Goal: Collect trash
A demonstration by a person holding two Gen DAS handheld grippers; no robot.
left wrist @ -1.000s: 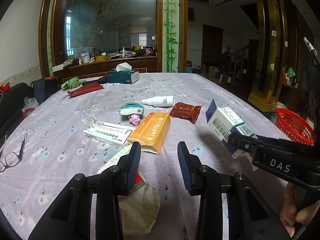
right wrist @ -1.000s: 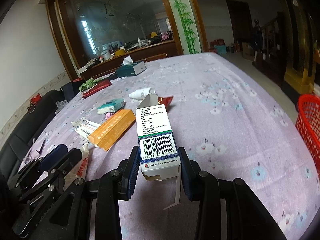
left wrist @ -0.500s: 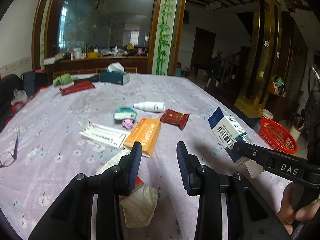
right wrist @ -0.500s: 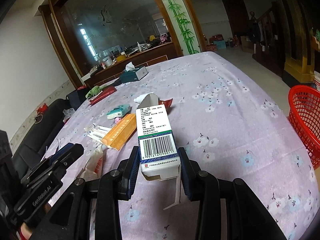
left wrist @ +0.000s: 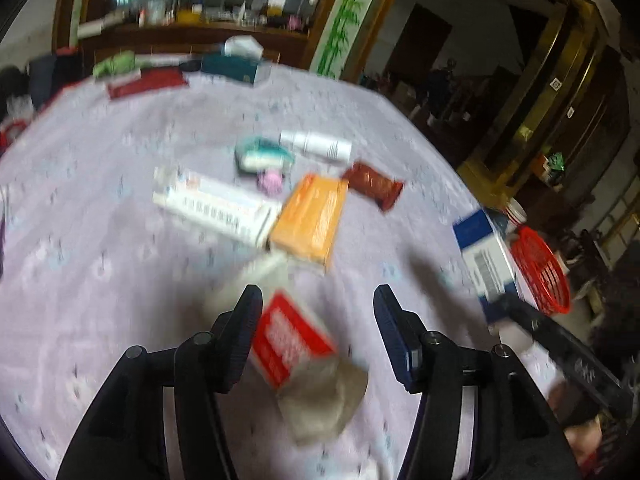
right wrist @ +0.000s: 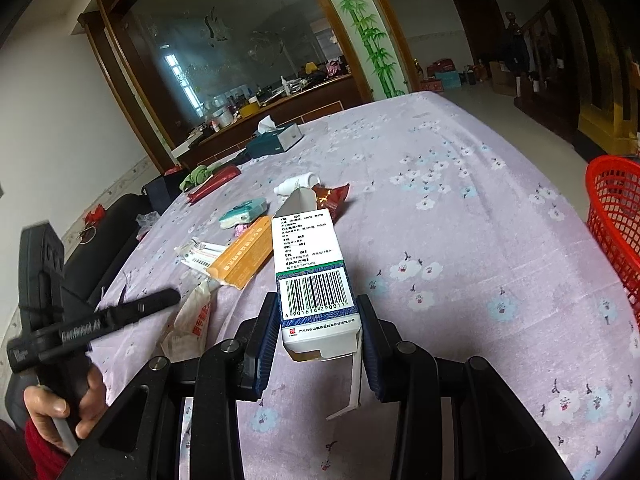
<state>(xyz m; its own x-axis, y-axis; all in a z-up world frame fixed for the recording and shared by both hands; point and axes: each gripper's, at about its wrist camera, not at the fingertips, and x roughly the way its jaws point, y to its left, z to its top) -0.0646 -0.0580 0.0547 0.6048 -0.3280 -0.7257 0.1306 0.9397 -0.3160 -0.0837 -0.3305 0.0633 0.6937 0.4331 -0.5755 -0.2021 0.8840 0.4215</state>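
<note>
The right tongs [right wrist: 316, 334] pinched a white medicine carton [right wrist: 310, 264] by its near end, barcode face up, the digits 6 901616 290011 legible along the strip. The carton's long axis ran straight forward along the fingers, its far flap open and its torn bottom flap dangling below the pads. The red basket [right wrist: 614, 220] sat off the bench's right edge, to the right of that carton and a little ahead; that was the relation the coming move looked to turn on: a swing rightward, carton leading lengthwise. The right hand was plainly the nearer one to the basket.

Over on the other side, the left tongs [left wrist: 318, 330] stood spread wide, nothing between the pads, hovering low over a crumpled wrapper with a red label [left wrist: 292, 344] lying directly ahead and between the fingers on the purple flowered bench [right wrist: 460, 200]. The left view was smeared with motion, so its lettering could not be read. Beyond it lay an orange box [left wrist: 312, 218], a long white box [left wrist: 216, 206], a brown snack packet [left wrist: 374, 186] and a white bottle [left wrist: 318, 146], all untouched. On the left tool's side, "GenRobot.AI" [right wrist: 80, 326] showed, blurred but readable.
</note>
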